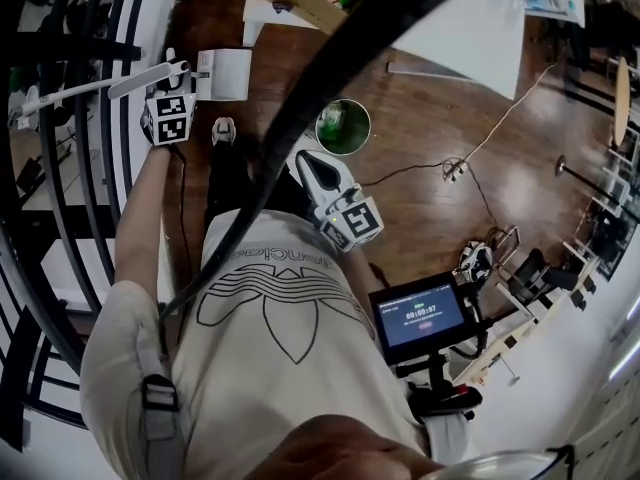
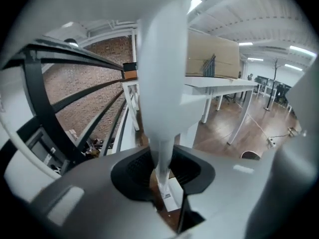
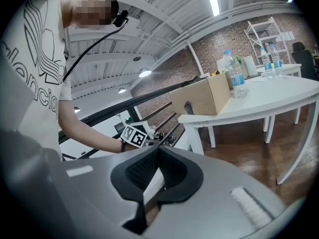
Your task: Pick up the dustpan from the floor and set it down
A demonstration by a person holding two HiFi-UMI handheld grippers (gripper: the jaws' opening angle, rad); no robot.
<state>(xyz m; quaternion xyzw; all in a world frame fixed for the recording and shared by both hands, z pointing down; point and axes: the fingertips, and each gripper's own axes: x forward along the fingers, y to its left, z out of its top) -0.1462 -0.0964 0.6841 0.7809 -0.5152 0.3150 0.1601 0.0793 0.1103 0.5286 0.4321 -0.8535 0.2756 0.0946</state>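
The dustpan has a long white handle (image 1: 90, 86) and a white pan (image 1: 225, 73) at its lower end, low over the brown wooden floor at the upper left of the head view. My left gripper (image 1: 185, 68) is shut on that handle. In the left gripper view the handle (image 2: 162, 83) rises from between the jaws (image 2: 162, 159) and fills the middle of the picture. My right gripper (image 1: 308, 163) hangs in front of the person's body, right of the dustpan and apart from it. Its jaws (image 3: 157, 151) are shut with nothing between them.
A black railing (image 1: 60, 188) runs along the left. A round green bin (image 1: 343, 126) stands on the floor between the grippers. A white table (image 1: 480, 28) is at the back, with a cardboard box (image 3: 202, 96) and bottles (image 3: 234, 76) on it. A cable (image 1: 470, 158) trails across the floor.
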